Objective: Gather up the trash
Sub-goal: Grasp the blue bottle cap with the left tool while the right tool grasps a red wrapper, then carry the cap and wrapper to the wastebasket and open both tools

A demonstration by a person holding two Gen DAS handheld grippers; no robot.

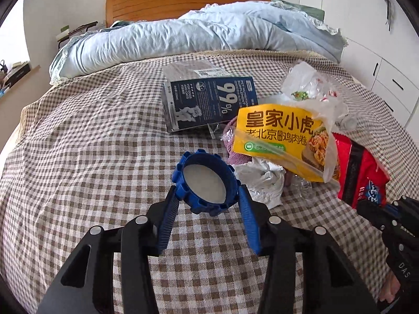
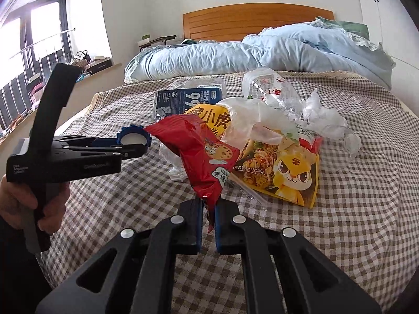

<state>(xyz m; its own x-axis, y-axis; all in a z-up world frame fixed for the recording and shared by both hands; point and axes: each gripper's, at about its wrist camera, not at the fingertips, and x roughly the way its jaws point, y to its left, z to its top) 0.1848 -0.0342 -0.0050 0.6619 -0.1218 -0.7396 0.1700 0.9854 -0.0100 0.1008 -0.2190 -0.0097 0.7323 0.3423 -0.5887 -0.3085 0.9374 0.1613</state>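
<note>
My left gripper [image 1: 208, 196] is shut on a big blue ridged jar lid [image 1: 205, 180] and holds it above the checked bed cover; it also shows in the right wrist view [image 2: 133, 137]. My right gripper [image 2: 208, 206] is shut on the bottom edge of a red snack bag [image 2: 201, 154], lifted off the bed; the bag also shows in the left wrist view [image 1: 360, 170]. Beyond lie a yellow food wrapper [image 1: 280, 136], a dark blue "99%" box [image 1: 209, 102], crumpled white tissue [image 1: 262, 180] and clear plastic packaging [image 2: 272, 91].
The trash lies on a bed with a brown checked cover [image 1: 91, 144]. A light blue duvet [image 1: 183, 36] is bunched toward the wooden headboard [image 1: 183, 0]. White cabinets [image 1: 379, 60] stand at the right, a window with a sill [image 2: 39, 47] at the left.
</note>
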